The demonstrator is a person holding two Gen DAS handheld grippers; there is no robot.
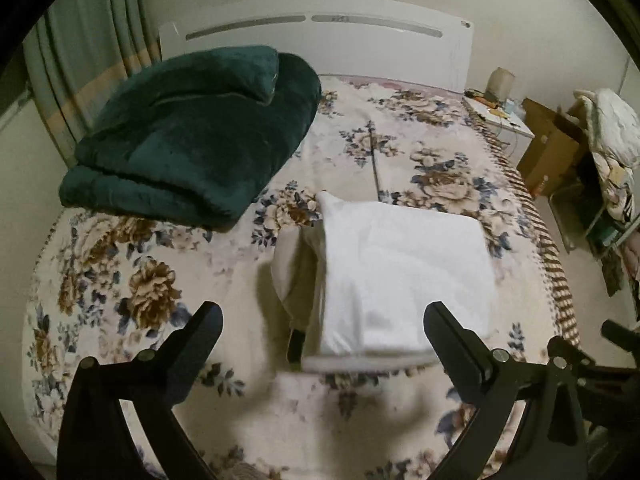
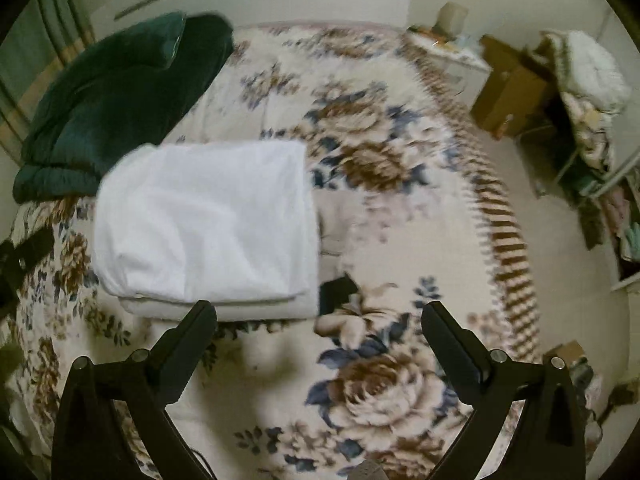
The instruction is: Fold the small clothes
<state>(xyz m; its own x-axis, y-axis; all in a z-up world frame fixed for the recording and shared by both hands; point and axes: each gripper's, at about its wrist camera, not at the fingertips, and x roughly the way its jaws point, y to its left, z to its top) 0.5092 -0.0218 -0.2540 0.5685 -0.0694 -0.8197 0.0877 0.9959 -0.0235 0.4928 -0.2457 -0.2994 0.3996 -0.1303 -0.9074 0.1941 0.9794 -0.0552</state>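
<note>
A folded white garment (image 1: 404, 276) lies on top of a folded beige garment (image 1: 290, 268) in the middle of the floral bedspread (image 1: 120, 280). My left gripper (image 1: 324, 320) is open and empty, hovering just in front of the stack. In the right wrist view the same white garment (image 2: 208, 220) sits at the left, with a strip of the beige garment (image 2: 332, 224) showing past its right edge. My right gripper (image 2: 320, 316) is open and empty, in front of and to the right of the stack. The right gripper (image 1: 616, 356) shows at the left view's right edge.
A folded dark green blanket (image 1: 192, 136) lies at the back left of the bed, by the white headboard (image 1: 320, 36). Curtains (image 1: 88, 52) hang at the left. A cardboard box (image 1: 552, 148), a small white table (image 1: 500, 116) and a rack with clothes (image 1: 612, 148) stand on the right.
</note>
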